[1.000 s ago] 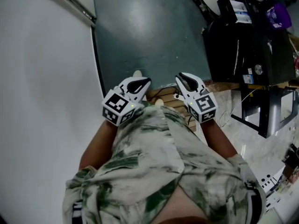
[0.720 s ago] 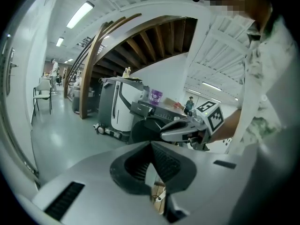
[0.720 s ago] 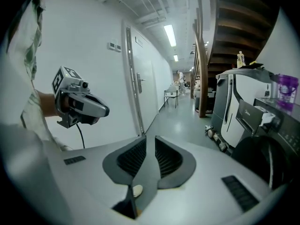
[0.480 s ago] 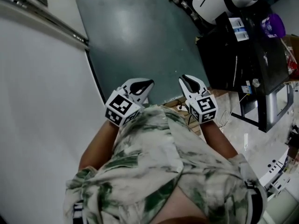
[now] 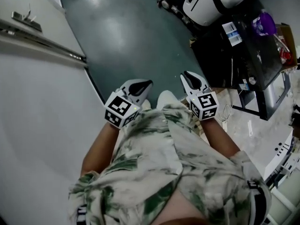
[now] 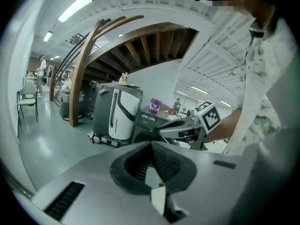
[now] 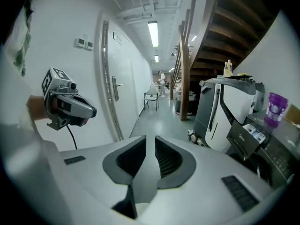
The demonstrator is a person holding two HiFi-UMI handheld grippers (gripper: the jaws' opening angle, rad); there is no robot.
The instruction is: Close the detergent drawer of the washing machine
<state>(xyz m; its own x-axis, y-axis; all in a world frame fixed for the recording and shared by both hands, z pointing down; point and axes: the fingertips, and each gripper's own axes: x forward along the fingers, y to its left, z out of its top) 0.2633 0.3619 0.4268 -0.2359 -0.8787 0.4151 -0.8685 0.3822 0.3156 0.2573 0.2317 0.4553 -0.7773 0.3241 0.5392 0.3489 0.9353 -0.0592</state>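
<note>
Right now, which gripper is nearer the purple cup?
Right. The right gripper is on the same side as the purple cup; the left gripper is farther, by the white wall.

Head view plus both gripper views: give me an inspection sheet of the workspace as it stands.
Surface: glossy grey-green floor.
Job's things: dark appliance at right, away from both tools; drawer state cannot be told.
Clutter: purple cup by the appliance; white machine beside it.
Grippers: left tool jaws together, empty; right tool jaws slightly apart, empty.
Cables: white cable on the floor near the right forearm.
Surroundings: white wall at left; wooden staircase.
</note>
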